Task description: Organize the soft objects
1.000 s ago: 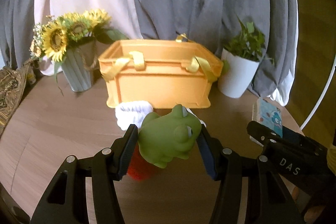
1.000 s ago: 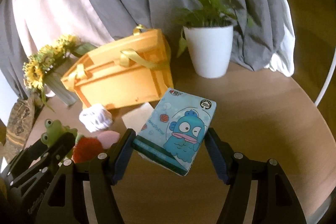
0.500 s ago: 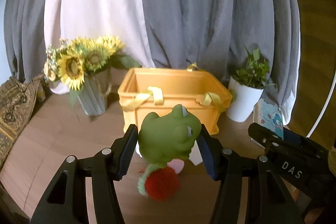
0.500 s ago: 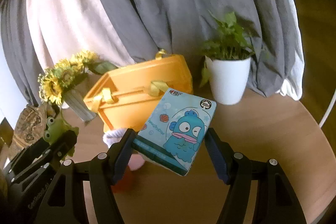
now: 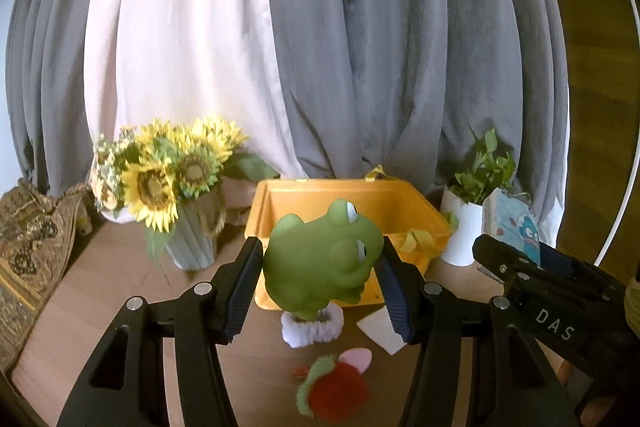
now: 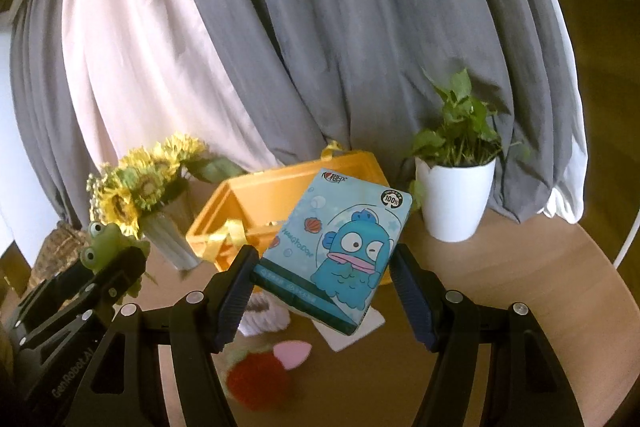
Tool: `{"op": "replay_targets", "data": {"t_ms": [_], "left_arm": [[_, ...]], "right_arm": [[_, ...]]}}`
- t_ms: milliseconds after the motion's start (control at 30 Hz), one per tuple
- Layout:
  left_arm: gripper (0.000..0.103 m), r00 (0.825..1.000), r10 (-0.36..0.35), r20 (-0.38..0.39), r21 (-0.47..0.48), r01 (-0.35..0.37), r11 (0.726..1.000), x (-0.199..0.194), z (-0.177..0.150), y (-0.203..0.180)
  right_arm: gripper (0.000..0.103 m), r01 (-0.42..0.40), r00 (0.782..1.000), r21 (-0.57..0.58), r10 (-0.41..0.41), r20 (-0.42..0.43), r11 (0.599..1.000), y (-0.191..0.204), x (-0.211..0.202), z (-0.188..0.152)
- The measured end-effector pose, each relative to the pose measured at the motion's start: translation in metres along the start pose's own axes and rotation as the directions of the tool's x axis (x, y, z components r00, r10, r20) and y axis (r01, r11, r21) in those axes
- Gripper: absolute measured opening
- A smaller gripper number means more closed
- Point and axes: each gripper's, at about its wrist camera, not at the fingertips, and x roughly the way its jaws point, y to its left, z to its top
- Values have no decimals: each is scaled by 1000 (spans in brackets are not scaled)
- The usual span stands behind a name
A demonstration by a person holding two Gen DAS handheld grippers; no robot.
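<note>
Two soft things: bulgy-eyed green frog [image 5: 320,259], blue cartoon-fish tissue pack [image 6: 336,251].

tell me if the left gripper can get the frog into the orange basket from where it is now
Probably yes. The left gripper holds the green frog raised in front of the orange basket, whose top is open. Nothing appears to stand between them, and the right gripper with its tissue pack stays off to the side.

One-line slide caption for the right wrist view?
Right gripper holds a blue tissue pack before the orange bin.
</note>
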Motion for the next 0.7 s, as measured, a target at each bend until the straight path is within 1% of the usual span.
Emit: {"op": "replay_targets", "data": {"t_ms": [300, 467, 700], "left_arm": [[56, 999, -4, 42, 3, 4, 1000, 7, 22, 10], [56, 998, 2, 70, 4, -3, 1000, 16, 34, 16], [56, 996, 3, 88, 8, -3, 1000, 33, 47, 19]], "right_arm": [[69, 15, 998, 6, -15, 65, 1000, 13, 2, 19], [69, 10, 996, -7, -9, 85, 1000, 21, 9, 31], [69, 9, 994, -22, -6, 111, 1000, 25, 19, 47]]}}
